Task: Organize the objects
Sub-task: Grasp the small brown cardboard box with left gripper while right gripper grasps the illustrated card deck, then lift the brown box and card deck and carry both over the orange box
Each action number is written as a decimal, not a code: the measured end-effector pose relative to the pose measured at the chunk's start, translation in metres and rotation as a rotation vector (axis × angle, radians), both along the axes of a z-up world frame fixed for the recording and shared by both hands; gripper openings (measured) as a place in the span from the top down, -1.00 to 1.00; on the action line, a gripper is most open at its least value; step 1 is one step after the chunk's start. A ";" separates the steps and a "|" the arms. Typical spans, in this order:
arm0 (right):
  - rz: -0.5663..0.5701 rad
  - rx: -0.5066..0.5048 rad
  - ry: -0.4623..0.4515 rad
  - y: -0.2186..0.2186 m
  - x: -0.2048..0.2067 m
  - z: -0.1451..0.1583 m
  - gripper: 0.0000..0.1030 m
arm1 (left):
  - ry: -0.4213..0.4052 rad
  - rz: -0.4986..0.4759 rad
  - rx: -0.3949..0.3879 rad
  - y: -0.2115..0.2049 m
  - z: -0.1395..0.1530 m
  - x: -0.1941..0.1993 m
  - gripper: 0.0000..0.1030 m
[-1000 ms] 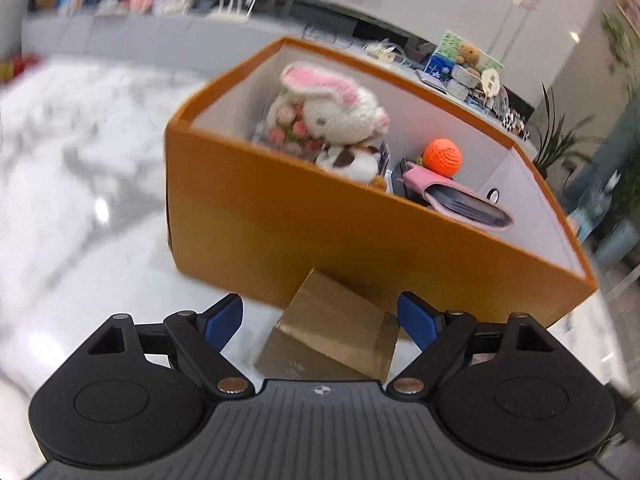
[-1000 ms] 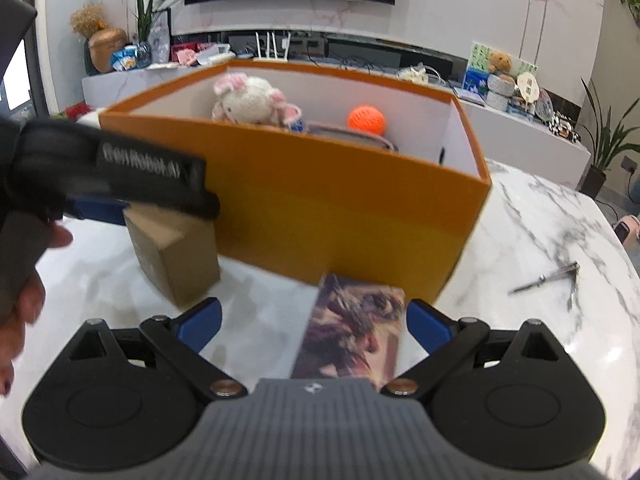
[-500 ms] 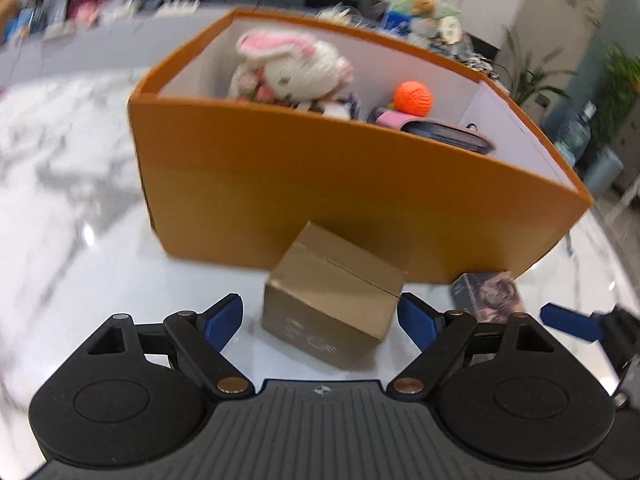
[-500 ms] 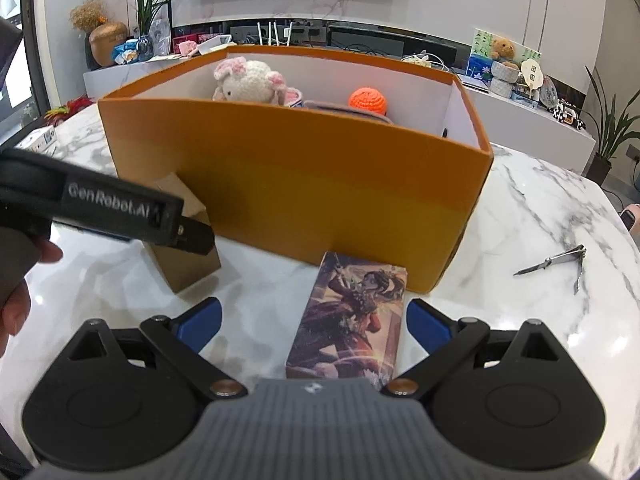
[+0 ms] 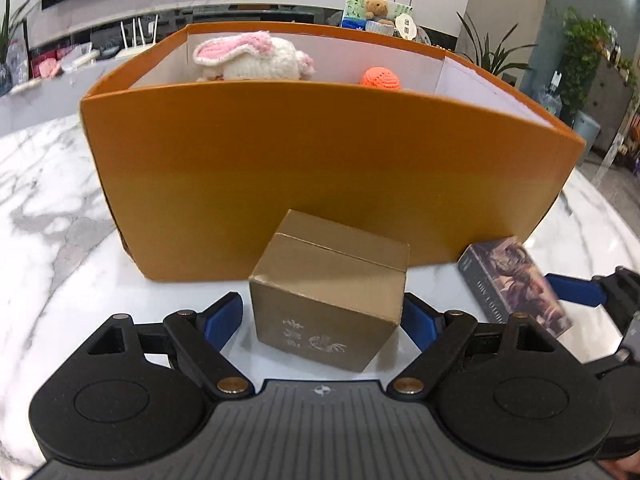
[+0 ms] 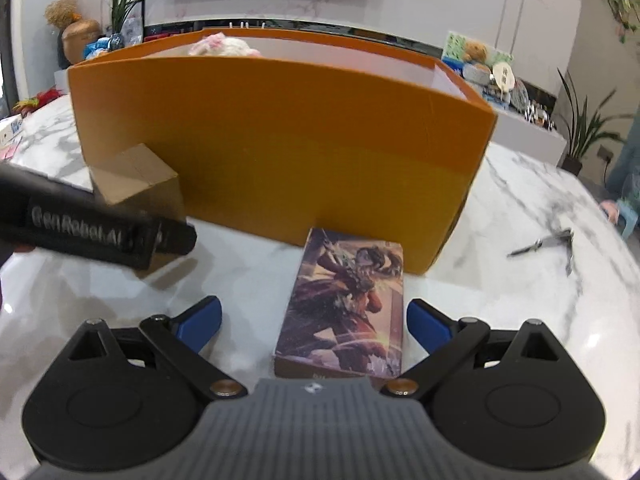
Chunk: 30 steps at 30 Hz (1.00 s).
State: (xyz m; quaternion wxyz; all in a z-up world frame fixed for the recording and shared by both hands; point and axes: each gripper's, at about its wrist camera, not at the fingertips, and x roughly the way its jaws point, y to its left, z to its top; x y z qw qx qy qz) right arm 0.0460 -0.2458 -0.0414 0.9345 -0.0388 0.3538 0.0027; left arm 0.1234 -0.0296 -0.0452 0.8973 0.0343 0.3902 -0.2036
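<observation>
A gold cardboard box (image 5: 328, 292) sits on the marble table in front of the big orange box (image 5: 312, 168). My left gripper (image 5: 322, 316) is open, its blue fingers on either side of the gold box, which also shows in the right wrist view (image 6: 136, 176). A picture-printed flat box (image 6: 346, 304) lies against the orange box (image 6: 280, 136). My right gripper (image 6: 314, 320) is open with a gap to each side of it. The flat box also shows in the left wrist view (image 5: 516, 280). The orange box holds a plush rabbit (image 5: 252, 60) and an orange ball (image 5: 380, 78).
The marble table (image 5: 48, 208) spreads around the orange box. A folding metal tool (image 6: 548, 242) lies on the table at the right. The left gripper's body (image 6: 92, 228) crosses the right wrist view at left. A long cabinet with toys and plants stands behind.
Both grippers have dropped lower and moved forward. The gold box now sits between my left fingers, and the flat box lies deeper between my right fingers.
</observation>
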 end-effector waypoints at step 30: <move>-0.050 0.108 0.097 -0.014 -0.009 0.016 -0.18 | 0.029 0.078 0.013 0.021 0.036 -0.016 -0.51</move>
